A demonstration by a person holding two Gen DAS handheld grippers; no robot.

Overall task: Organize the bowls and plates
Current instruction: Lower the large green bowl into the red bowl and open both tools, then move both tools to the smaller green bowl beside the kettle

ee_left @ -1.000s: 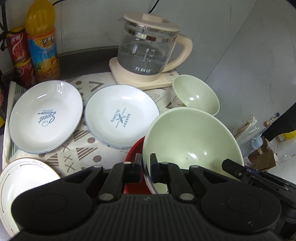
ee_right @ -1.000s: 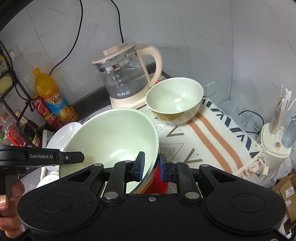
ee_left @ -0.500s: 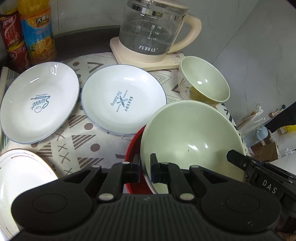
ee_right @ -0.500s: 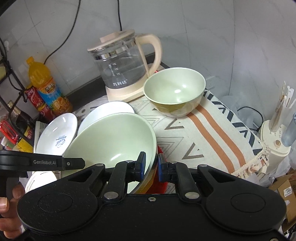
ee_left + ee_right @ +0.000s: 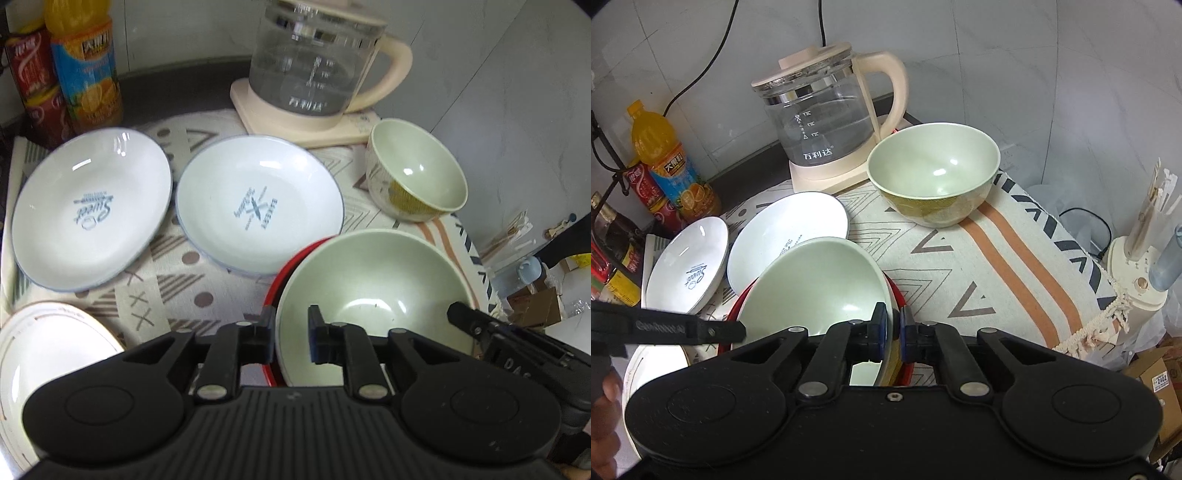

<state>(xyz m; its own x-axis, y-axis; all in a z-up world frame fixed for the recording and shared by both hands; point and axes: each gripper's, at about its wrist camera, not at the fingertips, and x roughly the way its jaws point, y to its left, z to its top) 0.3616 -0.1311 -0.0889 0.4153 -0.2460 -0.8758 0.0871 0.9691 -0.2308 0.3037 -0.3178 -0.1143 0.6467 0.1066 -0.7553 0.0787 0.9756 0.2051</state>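
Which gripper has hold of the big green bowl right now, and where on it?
The right gripper pinches the big green bowl at its near rim. The left gripper has just been opening; the rim sits between its jaws, unpinched.

Two pale-green bowls, the near one [image 5: 816,280] nested in a red dish [image 5: 284,273], sit by white plates [image 5: 258,203] with blue lettering on a beige cloth [image 5: 1008,258] patterned with brown triangles and orange stripes.

Large pale-green bowl [image 5: 816,284] tilted inside red bowl [image 5: 284,273]; two white plates [image 5: 258,203] beside.
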